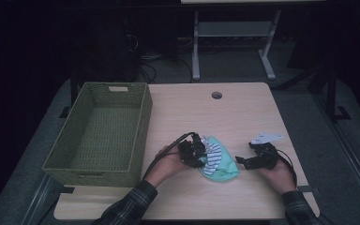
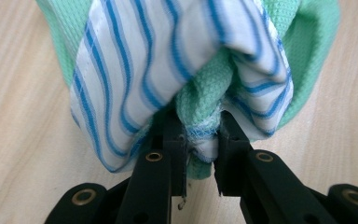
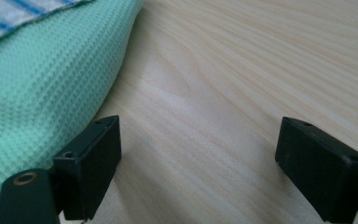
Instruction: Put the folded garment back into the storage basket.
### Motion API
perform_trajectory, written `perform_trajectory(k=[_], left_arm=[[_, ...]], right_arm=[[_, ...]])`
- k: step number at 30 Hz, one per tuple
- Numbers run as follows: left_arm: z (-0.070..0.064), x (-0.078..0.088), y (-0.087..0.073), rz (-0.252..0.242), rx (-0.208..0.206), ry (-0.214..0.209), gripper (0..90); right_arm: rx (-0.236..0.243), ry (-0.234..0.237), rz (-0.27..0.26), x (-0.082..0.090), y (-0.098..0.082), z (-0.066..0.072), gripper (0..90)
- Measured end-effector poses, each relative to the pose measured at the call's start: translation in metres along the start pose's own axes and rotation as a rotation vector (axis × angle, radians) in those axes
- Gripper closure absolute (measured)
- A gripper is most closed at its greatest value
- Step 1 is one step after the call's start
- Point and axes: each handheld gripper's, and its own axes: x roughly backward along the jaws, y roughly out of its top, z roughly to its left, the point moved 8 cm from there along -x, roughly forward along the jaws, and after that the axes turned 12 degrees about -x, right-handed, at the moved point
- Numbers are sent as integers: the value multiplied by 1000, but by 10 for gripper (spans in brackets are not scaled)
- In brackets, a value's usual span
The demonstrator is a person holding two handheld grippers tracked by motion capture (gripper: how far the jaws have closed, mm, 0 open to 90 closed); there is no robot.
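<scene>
A green waffle-weave cloth (image 1: 221,164) with a white, blue-striped side lies bunched on the wooden table (image 1: 243,112) near its front edge. My left gripper (image 1: 200,151) is at the cloth's left side and is shut on a fold of it; in the left gripper view the jaws pinch green cloth (image 2: 200,107) with the striped layer (image 2: 135,60) draped over them. My right gripper (image 1: 240,161) rests just right of the cloth, open. In the right gripper view its left fingertip (image 3: 93,158) sits beside the green cloth's (image 3: 37,102) edge with bare wood between the jaws.
A green woven basket (image 1: 143,126) stands on the table's left side, with nothing in it. A round cable hole (image 1: 216,95) is near the table's far edge. Behind the table a white desk frame (image 1: 234,42) stands on the dark floor.
</scene>
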Motion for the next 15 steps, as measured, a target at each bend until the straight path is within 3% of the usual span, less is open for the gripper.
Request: perform_trajectory(k=[15], left_arm=[[5, 40, 5, -52, 23, 22, 768]], right_arm=[[0, 0, -1, 0, 0, 0, 134]])
